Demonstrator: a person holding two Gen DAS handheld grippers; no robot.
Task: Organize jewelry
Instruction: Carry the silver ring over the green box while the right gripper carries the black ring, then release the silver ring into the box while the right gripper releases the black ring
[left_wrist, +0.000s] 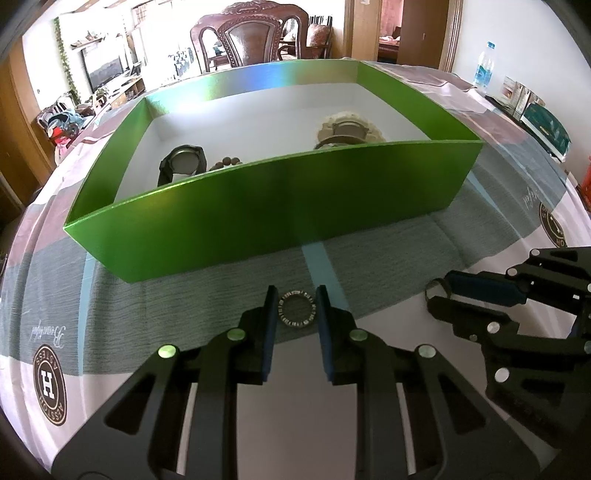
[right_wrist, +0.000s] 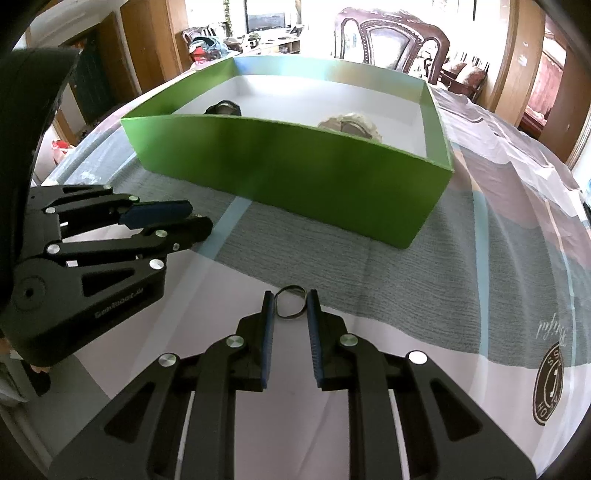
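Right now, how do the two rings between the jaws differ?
The left ring is a broad flat band with lettering around its face; the right ring is a thin, plain dark wire hoop. The left ring looks round; the right ring looks slightly oval. Both lie on the cloth before the green box, each pinched between blue-padded jaws.

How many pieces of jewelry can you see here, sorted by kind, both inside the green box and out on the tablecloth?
Watches: 2, one at the box's left, one at its right
Bead bracelets: 1, partly hidden by the box wall
Rings: 2, a patterned one and a thin one, both on the cloth
Total: 5
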